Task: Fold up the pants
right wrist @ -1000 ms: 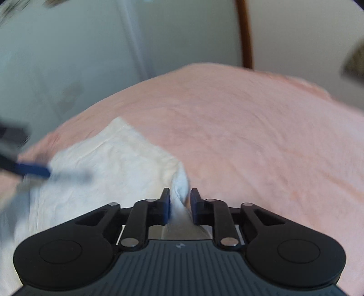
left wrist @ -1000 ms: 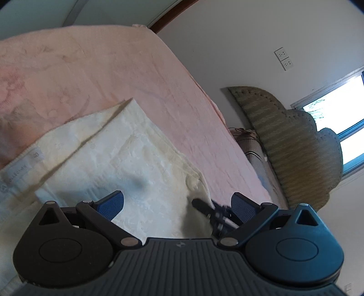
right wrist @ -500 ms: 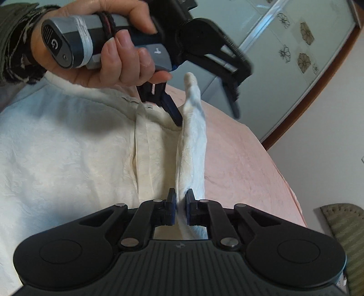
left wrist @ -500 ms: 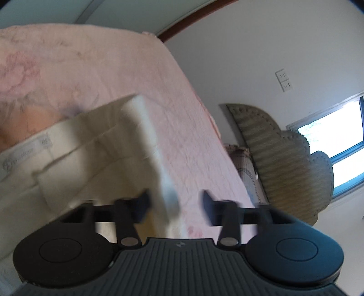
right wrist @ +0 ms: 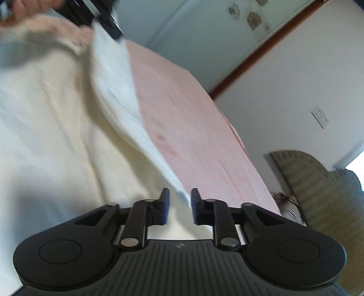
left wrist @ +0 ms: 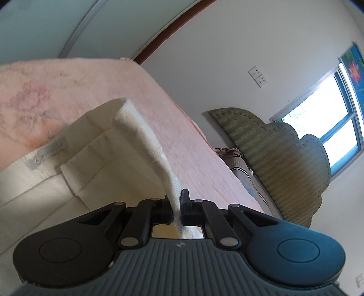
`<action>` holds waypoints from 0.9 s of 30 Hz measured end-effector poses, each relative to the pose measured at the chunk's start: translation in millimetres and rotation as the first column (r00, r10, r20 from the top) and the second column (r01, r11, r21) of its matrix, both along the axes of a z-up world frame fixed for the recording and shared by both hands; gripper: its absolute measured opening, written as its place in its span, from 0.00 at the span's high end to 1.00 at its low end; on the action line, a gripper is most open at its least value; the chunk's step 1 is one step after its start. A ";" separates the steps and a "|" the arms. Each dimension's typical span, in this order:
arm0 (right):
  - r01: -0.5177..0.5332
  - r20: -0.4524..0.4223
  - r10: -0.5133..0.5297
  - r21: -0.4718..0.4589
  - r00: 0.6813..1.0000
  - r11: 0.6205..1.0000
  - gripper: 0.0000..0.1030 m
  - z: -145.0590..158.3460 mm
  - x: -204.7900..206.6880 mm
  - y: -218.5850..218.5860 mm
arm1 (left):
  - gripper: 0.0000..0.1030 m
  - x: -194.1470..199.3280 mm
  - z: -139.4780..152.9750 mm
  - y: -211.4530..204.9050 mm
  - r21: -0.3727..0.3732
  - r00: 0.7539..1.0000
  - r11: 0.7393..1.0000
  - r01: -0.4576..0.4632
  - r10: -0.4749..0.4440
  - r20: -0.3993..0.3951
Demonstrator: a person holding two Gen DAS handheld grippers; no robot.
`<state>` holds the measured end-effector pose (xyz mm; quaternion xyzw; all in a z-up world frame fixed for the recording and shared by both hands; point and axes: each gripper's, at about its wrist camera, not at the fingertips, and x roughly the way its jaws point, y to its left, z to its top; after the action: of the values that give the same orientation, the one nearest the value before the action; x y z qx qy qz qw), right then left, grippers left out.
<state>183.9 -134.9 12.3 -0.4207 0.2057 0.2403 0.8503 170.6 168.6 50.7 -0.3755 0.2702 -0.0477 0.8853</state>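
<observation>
Between the closed jaws of the left gripper sits a raised edge of the cream pants, pinched tight; the fabric climbs from the pads as a thin ridge to a far corner, with the waistband and its grey label lying to the left of the jaws. The pants lie spread on a pink bedspread, which shows to the right of both tools. The right gripper is part open: its jaws have just been opening, and the same lifted hem runs through the gap, close to the right-hand pad, but the pads do not appear to press on it. The right view is blurred, so contact there cannot be confirmed. At the top left of that view the other tool and a hand hold the far end of the ridge. Risks, as judged: with one end let go, the hem may sag or twist, leaving a skewed crease. If the loose cloth catches on the right pad as it backs away, the fold could drag open. The left pinch holds only a narrow strip; a sharp pull could slip it free. Beyond the bedspread stand a woven headboard, wall sockets and a window, well clear.
</observation>
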 end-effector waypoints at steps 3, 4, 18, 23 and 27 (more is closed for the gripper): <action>0.017 0.011 -0.016 -0.070 1.000 0.997 0.46 -12.8 21.7 -4.4 | 0.95 -2.7 1.0 -0.5 0.004 1.000 1.000 0.002 -0.002 -0.012; 0.008 -0.003 -0.009 -0.074 1.000 0.997 0.46 -17.2 27.9 -4.7 | 0.95 -1.2 1.5 -0.4 0.006 1.000 1.000 0.004 -0.004 -0.017; -0.027 -0.140 0.032 0.038 0.990 0.999 0.94 26.3 -84.6 -13.1 | 0.95 -71.7 9.0 40.6 0.045 0.997 0.997 0.069 -0.070 0.016; -0.093 -0.241 0.110 0.080 0.964 0.992 0.94 25.3 -162.6 -0.9 | 0.95 -116.2 -14.6 53.4 0.135 0.995 0.986 0.097 -0.090 -0.052; -0.064 -0.282 0.087 0.090 0.955 0.994 0.94 -6.0 -182.3 10.2 | 0.95 -132.5 -46.5 59.2 0.139 0.986 0.987 0.076 -0.054 -0.156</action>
<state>1.6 -124.7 6.3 -0.3548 0.3001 0.3388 0.8181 38.1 227.8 4.2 -0.3040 0.3516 -0.0284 0.8849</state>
